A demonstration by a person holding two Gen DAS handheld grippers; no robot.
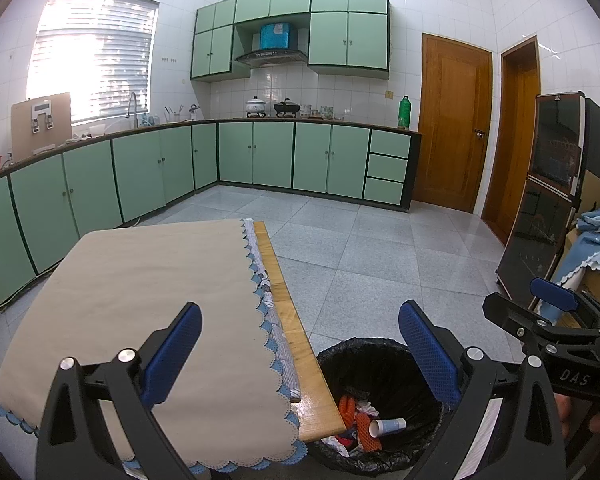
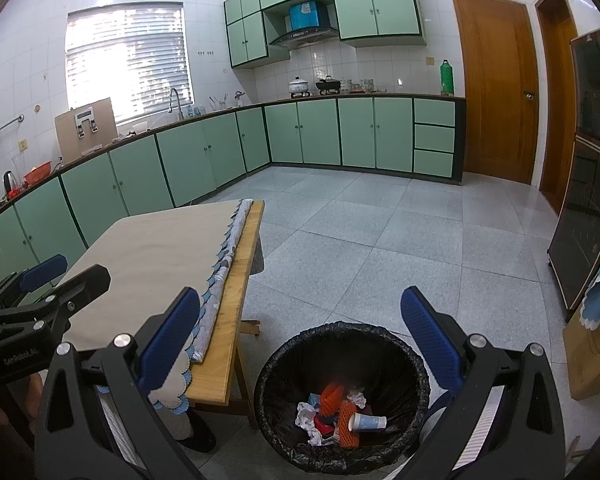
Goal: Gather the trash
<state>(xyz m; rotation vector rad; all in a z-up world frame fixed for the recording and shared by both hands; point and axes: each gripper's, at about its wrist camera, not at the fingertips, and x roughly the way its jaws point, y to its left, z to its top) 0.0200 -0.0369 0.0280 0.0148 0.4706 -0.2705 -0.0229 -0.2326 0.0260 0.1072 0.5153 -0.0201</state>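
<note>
A round bin with a black bag [image 1: 356, 346] [image 2: 340, 328] stands on the floor at the table's corner. Inside lie orange foam nets [image 1: 346, 406] [image 2: 346, 424], a paper cup [image 1: 388, 426] [image 2: 367, 423] and crumpled paper [image 2: 306, 416]. My left gripper [image 1: 300, 354] is open and holds nothing, hovering over the table edge and the bin. My right gripper [image 2: 300, 340] is open and holds nothing, above the bin. Each gripper shows in the other's view: the right gripper [image 1: 524, 300] at the right, the left gripper [image 2: 66, 276] at the left.
The wooden table [image 1: 296, 344] [image 2: 236, 280] carries a beige scalloped cloth [image 1: 140, 280] [image 2: 160, 248]. Green cabinets line the walls, with two wooden doors beyond. A dark glass cabinet [image 1: 548, 200] and a cardboard box with blue cloths [image 1: 596, 240] stand at the right. A dark shoe [image 2: 198, 434] shows under the table.
</note>
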